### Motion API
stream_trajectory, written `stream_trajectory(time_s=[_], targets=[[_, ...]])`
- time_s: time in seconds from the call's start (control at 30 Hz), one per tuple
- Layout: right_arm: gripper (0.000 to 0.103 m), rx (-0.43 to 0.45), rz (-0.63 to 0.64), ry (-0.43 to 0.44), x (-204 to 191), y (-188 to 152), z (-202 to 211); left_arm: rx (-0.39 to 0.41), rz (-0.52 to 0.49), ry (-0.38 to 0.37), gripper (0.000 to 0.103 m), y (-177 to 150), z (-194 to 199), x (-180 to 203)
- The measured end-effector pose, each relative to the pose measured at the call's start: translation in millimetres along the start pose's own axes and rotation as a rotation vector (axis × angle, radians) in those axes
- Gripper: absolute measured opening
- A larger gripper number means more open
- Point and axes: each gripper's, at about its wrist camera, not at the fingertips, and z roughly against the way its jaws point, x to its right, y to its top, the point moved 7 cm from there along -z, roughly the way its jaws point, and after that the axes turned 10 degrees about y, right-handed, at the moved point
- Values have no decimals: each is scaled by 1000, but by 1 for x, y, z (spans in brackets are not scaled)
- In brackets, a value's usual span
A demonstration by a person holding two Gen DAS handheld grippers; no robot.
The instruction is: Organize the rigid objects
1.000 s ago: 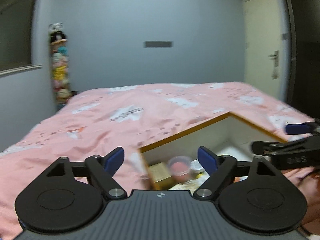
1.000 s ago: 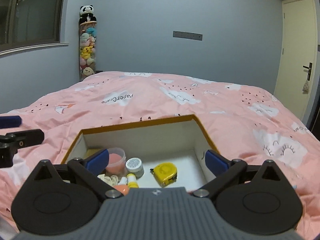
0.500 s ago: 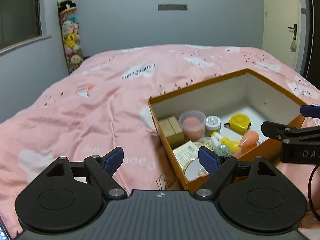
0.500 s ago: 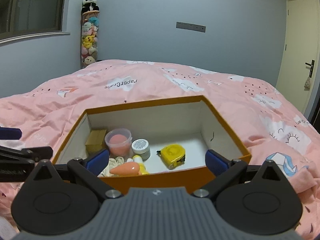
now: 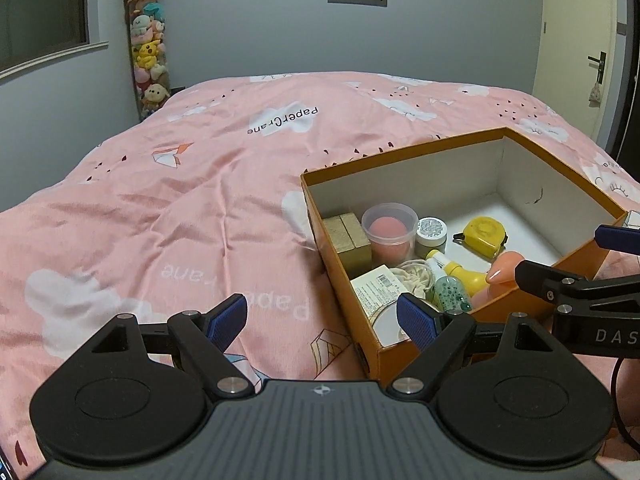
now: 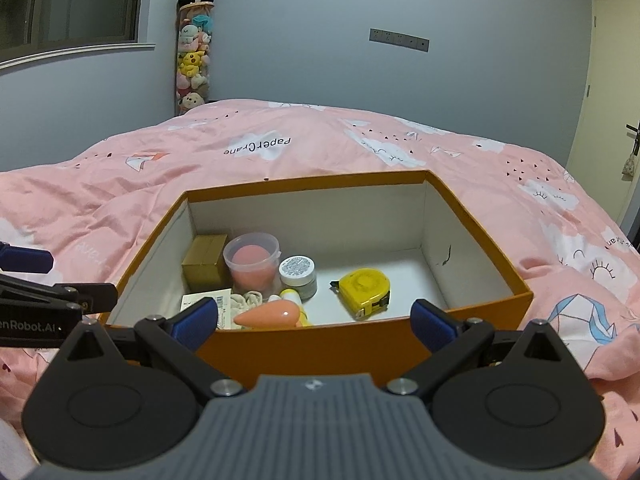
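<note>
An orange box (image 6: 480, 304) (image 5: 460, 140) with white inner walls lies on the pink bed. Inside it are a yellow tape measure (image 6: 364, 286) (image 5: 482, 236), a clear cup with a pink sponge (image 6: 251, 258) (image 5: 389, 232), a small silver-lidded jar (image 6: 298, 271), a gold carton (image 6: 204, 262), a peach egg-shaped item (image 6: 268, 314) (image 5: 506, 266) and a yellow bottle (image 5: 460, 274). My left gripper (image 5: 322, 322) is open and empty, over the quilt at the box's left near corner. My right gripper (image 6: 314, 318) is open and empty, in front of the box's near wall.
The pink quilt (image 5: 180, 200) covers the whole bed around the box. A tall tube of plush toys (image 6: 193, 52) stands in the far left corner. A door (image 5: 576, 60) is at the far right.
Both grippers have tilted downwards, so the box and its contents show more fully. Nothing was picked up or released.
</note>
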Motion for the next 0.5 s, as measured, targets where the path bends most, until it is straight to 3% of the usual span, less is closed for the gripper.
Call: stream_trajectory(time_s=[0.5], targets=[[101, -2, 6, -7, -1, 0, -1, 2, 4, 4, 99, 0, 0, -1]])
